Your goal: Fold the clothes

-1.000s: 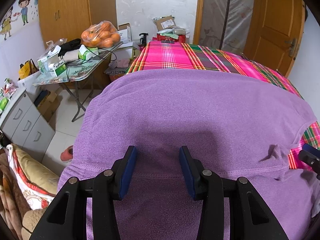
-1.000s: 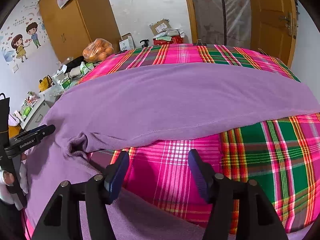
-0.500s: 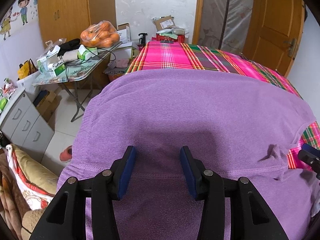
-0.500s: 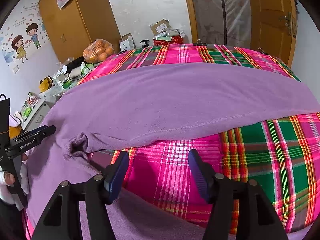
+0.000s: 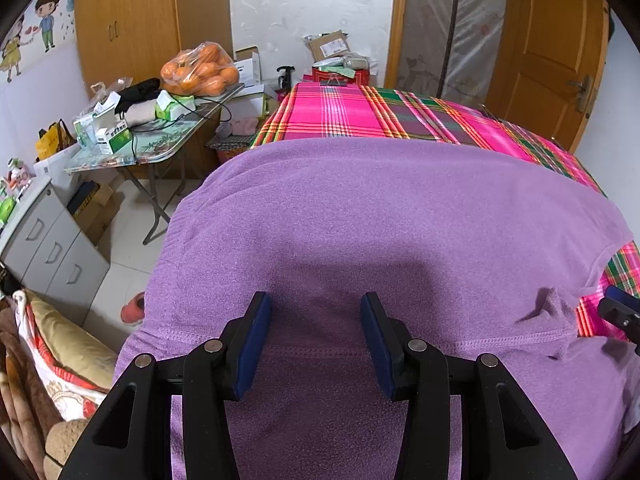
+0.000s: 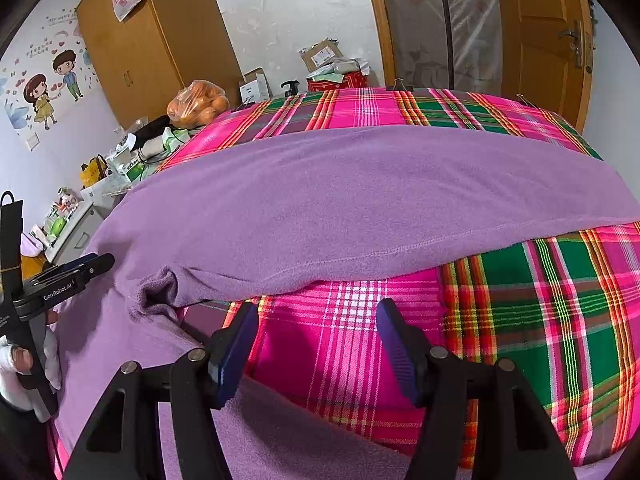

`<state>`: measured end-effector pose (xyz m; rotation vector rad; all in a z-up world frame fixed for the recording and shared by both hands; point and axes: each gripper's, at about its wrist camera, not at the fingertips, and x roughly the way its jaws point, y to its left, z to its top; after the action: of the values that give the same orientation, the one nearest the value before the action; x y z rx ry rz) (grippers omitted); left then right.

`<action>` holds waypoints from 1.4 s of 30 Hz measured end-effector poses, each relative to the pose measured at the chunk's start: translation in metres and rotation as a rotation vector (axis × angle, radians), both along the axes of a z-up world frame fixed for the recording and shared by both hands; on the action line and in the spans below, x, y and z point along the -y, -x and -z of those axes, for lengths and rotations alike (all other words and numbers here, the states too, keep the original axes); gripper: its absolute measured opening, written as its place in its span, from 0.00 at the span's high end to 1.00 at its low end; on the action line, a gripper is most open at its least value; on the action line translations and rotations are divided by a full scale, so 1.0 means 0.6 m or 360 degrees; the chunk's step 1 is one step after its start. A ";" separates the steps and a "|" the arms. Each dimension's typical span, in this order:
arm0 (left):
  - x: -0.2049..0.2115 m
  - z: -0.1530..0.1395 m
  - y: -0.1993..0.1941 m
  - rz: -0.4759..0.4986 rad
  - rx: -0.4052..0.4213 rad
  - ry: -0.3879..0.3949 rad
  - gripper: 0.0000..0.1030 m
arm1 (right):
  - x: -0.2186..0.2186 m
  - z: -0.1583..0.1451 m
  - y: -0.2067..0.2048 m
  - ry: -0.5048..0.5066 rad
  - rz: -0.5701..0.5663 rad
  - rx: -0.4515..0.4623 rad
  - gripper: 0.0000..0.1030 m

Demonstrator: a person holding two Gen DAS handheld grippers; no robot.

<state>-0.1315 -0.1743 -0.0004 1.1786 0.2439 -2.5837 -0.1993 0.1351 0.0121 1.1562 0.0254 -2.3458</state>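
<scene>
A purple fleece garment [image 5: 380, 216] lies spread across a bed with a pink and green plaid cover [image 5: 360, 112]. My left gripper [image 5: 316, 320] hovers open just above the garment's stitched hem, nothing between its blue pads. In the right wrist view the same garment [image 6: 360, 200] runs across the bed, one folded edge ending in a bunched corner [image 6: 156, 292]. My right gripper [image 6: 312, 332] stands open over bare plaid cover [image 6: 540, 300], just in front of that folded edge. The left gripper [image 6: 68, 276] shows at the left edge there, held by a gloved hand [image 6: 16, 364].
Left of the bed a folding table [image 5: 152, 144] carries boxes, tissues and a bag of oranges [image 5: 200, 68]. A grey drawer unit [image 5: 48, 248] and a pillow [image 5: 68, 344] are at the near left. Wooden wardrobe [image 5: 128, 20] and door [image 5: 552, 48] stand behind.
The left gripper's jaws have spread very slightly wider. Nothing else has moved.
</scene>
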 end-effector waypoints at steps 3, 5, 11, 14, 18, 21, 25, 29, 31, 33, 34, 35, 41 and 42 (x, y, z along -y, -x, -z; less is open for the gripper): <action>-0.002 0.000 0.000 0.0000 0.0002 0.0006 0.53 | 0.001 0.001 0.002 -0.0006 0.0000 -0.0002 0.40; -0.004 0.000 0.001 0.0000 0.0007 0.0017 0.53 | -0.001 0.001 0.002 0.0004 -0.0003 0.0002 0.40; -0.004 0.000 0.001 0.0001 0.0011 0.0023 0.52 | 0.002 0.001 -0.001 -0.0011 -0.0004 -0.0003 0.40; -0.006 0.000 0.001 0.0002 0.0017 0.0035 0.52 | 0.002 0.001 -0.001 -0.0005 -0.0017 0.0001 0.36; -0.004 0.000 0.000 0.0002 0.0017 0.0030 0.52 | 0.014 0.001 -0.004 -0.0062 -0.0039 -0.0014 0.31; 0.001 -0.002 0.000 0.0004 0.0019 0.0033 0.52 | 0.032 0.003 -0.011 -0.0178 -0.0049 -0.0050 0.30; -0.001 -0.001 0.000 0.0003 0.0024 0.0045 0.52 | 0.055 0.007 -0.019 -0.0322 -0.0066 -0.0095 0.25; -0.004 0.000 0.001 0.0003 0.0025 0.0051 0.52 | 0.052 0.008 -0.019 -0.0314 -0.0067 -0.0089 0.24; -0.003 0.000 0.001 0.0004 0.0024 0.0051 0.52 | 0.056 0.007 -0.019 -0.0325 -0.0064 -0.0093 0.24; 0.001 0.001 0.000 0.0006 0.0019 0.0035 0.52 | 0.060 0.006 -0.019 -0.0330 -0.0062 -0.0093 0.23; 0.002 0.001 0.000 0.0006 0.0017 0.0031 0.52 | 0.061 0.006 -0.018 -0.0330 -0.0063 -0.0091 0.23; 0.001 0.001 0.000 0.0006 0.0017 0.0031 0.52 | 0.061 0.006 -0.017 -0.0331 -0.0061 -0.0090 0.21; -0.003 0.002 0.002 0.0005 0.0017 0.0031 0.52 | 0.061 0.007 -0.013 -0.0334 -0.0056 -0.0085 0.16; -0.005 0.002 0.003 0.0005 0.0019 0.0034 0.52 | 0.062 0.008 -0.013 -0.0339 -0.0053 -0.0085 0.15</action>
<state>-0.1330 -0.1714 -0.0014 1.1876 0.2115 -2.5748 -0.1917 0.0979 0.0075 1.1812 0.3176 -2.3883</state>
